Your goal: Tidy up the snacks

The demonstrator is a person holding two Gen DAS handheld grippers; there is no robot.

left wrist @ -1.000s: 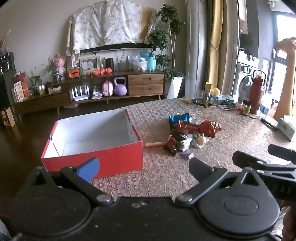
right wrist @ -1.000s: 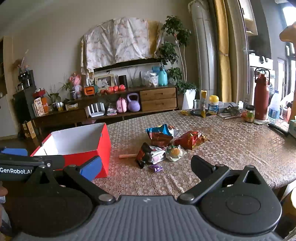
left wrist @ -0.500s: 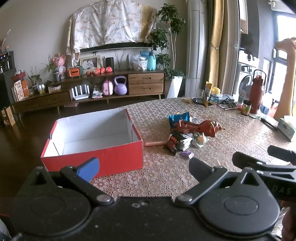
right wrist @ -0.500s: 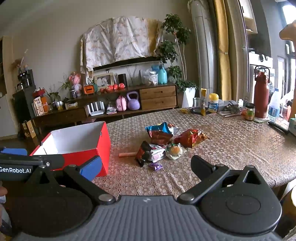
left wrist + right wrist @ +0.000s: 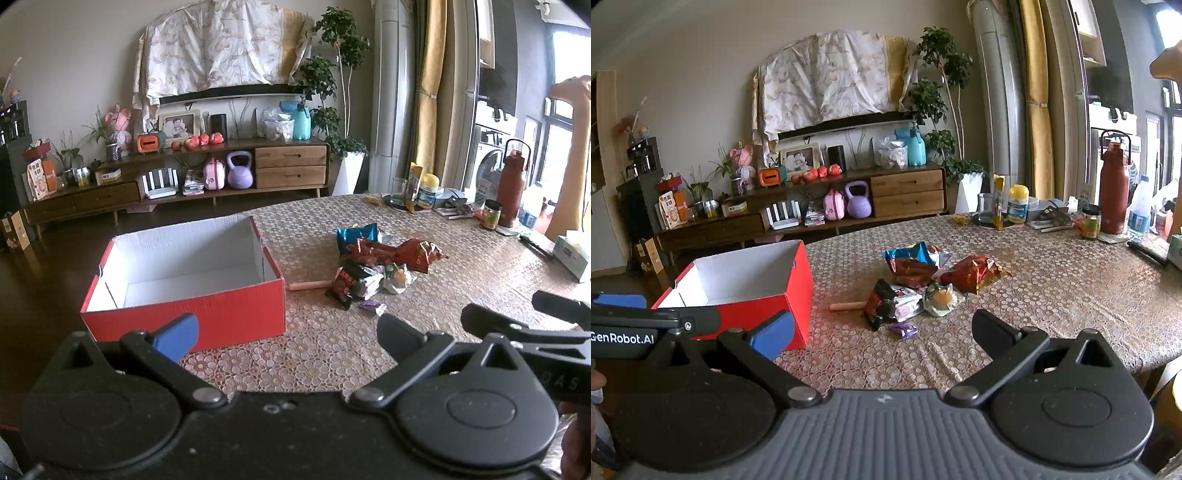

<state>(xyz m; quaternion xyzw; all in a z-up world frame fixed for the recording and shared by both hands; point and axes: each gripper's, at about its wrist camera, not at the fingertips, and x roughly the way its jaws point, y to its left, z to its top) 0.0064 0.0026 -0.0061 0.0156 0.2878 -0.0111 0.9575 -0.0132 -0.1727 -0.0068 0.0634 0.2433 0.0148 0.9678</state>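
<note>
the snacks (image 5: 925, 280) are found in one loose pile near the middle of the table (image 5: 1052, 295), with no packet yet in the box. a blue bag (image 5: 908, 251) and a red bag (image 5: 973, 273) are laid at the far side of the pile; a dark packet (image 5: 881, 302), a small clear packet with something orange inside (image 5: 942, 299) and a little purple sweet (image 5: 904, 329) are laid at the near side, touching or overlapping each other. a thin pink stick (image 5: 846, 305) is seen just beside the pile, between it and the box.

the red box (image 5: 192, 317) is set on the left part of the table, well apart from the pile. its top is open and its white inside is shown bare, so it is judged to be the place meant for the snacks.

the left claw (image 5: 288, 328) is held low, in front of the near wall of the box, with its jaws spread wide and nothing between them. the right claw (image 5: 882, 328) is held the same way, wide and holding nothing, and it is pointed toward the near edge of the pile. because it is the one closer to the packets, the first pick is probably intended for it, and the purple sweet and the dark packet are the nearest to be reached.

at the far end of the table a dark red bottle (image 5: 1113, 184), a glass (image 5: 985, 206) and some jars are kept, well apart from the work
</note>
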